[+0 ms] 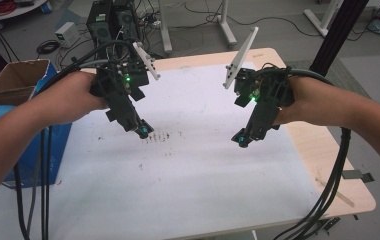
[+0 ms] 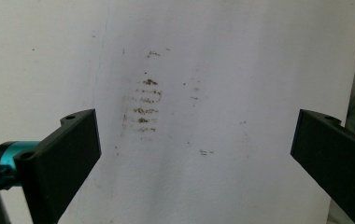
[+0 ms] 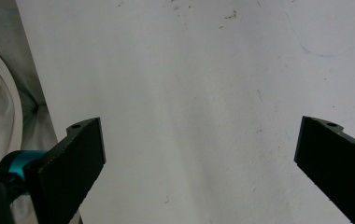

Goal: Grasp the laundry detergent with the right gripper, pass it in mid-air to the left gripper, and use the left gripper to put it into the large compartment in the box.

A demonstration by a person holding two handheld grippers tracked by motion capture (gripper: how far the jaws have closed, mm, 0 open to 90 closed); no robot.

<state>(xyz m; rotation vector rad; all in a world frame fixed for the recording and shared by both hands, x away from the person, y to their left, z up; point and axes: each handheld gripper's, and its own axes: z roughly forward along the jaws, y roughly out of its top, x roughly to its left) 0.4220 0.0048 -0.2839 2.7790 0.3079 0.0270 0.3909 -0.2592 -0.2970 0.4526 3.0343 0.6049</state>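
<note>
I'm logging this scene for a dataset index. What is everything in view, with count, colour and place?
Sheet: one, white, covering the table top.
Stains: one patch, brown, on the sheet by the left gripper.
Table: one, light wood, bare at its right edge.
Cardboard box: one, brown, left of the table.
Blue box: one, at the table's left edge.
Computer tower: one, black, on the floor behind the table.
Left gripper: one, black, jaws wide apart, over the stains.
Right gripper: one, black, jaws wide apart, over bare sheet.
Forearms: two, entering from below.
</note>
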